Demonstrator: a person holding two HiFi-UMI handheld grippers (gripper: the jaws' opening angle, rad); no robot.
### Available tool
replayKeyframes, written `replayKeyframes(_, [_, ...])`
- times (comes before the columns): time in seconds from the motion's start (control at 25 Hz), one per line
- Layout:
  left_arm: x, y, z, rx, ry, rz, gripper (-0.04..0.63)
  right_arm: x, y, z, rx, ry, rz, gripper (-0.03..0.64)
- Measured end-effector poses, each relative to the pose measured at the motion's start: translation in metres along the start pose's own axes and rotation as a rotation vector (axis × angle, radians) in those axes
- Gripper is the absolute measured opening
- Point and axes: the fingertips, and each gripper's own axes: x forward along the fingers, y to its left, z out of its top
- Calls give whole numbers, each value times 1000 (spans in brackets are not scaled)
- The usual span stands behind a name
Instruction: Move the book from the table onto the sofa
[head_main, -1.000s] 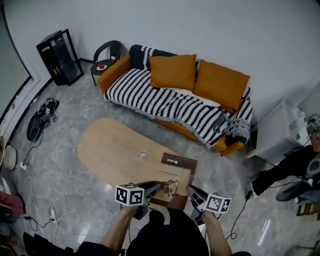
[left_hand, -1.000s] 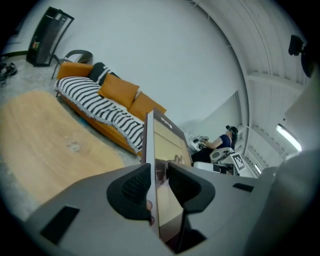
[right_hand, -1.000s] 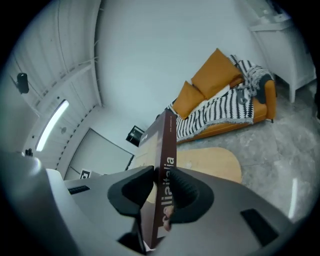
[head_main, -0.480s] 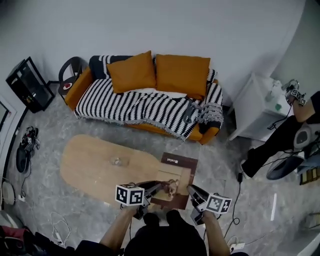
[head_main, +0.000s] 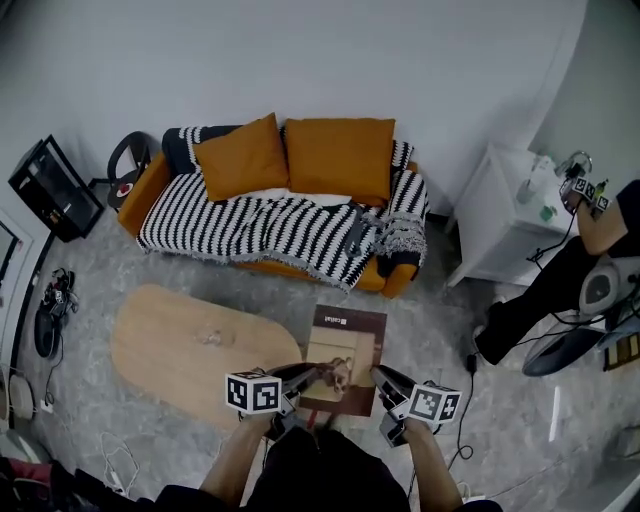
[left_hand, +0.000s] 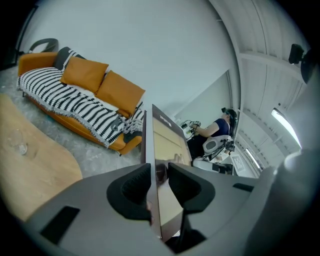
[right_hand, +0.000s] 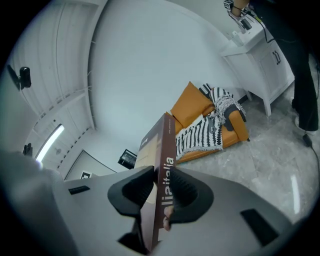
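Person's arms: both forearms reach forward from the bottom edge of the head view, one gripper in each hand.
Left gripper (head_main: 318, 374): jaws closed on the book's left edge near the person. In its own view the two pads press the cover from either side, with the book standing on edge between them.
Right gripper (head_main: 379, 376): jaws clamped on the book's right edge, the spine side. Its own view shows the spine lettering running up between the pads. The jaws have just been closing a little, with the book between them.
Book (head_main: 345, 350): brown with a tan picture on the cover, held between the two grippers with the cover facing up. The grippers hold its near half, and its far end points toward the sofa. It is off the table and not yet on the sofa.
Table (head_main: 170, 340): pale wood and oval, to the left of the book. Its rounded right end lies just beside the book's left edge.
Glass (head_main: 212, 337): small and clear, standing on the table top, well apart from the book.
Floor (head_main: 430, 310): grey marbled tiles lie under the book and between it and the sofa.
Sofa (head_main: 150, 188): orange, against the far wall beyond the book.
Striped throw (head_main: 260, 225): black and white, spread over the sofa's seat.
Cushions (head_main: 340, 155): two orange ones, leaning on the sofa's back.
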Motion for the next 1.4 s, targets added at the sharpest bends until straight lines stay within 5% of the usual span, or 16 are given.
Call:
replayKeyframes(0.76, [90,32,92,-22,12,2,117,61,-50,107,17,-12,13,109])
replayKeyframes(1.4, [158,104,241,-20,75,-45,117,179,-67,230,42,-30,-29,107])
